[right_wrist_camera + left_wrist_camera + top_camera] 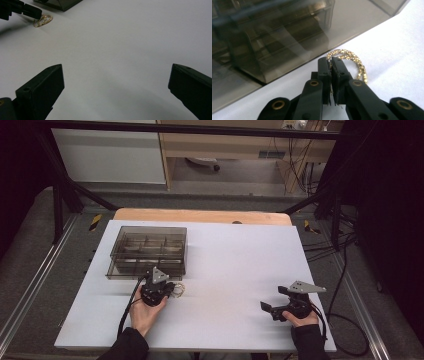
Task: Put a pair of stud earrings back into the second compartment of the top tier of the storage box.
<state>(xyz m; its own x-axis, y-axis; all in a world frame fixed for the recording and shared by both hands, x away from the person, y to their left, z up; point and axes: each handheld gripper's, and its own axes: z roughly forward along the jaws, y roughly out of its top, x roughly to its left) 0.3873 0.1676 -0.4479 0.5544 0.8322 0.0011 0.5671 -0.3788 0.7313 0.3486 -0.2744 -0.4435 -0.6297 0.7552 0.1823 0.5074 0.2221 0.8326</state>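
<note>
Pinching the gold chain (352,56) in our left claw (331,60) beside the smoky box (147,251), we hold our right claw (115,82) wide.

Chain (352,58) on table (235,270), just before compartment box (147,251)

Seen from above the near edge, the high view looks forward and down across the white table (225,270). The left gripper view sits close to a gold chain (352,60) beside the smoky box (274,37); the right gripper view, low over the table, catches both far off.
</note>
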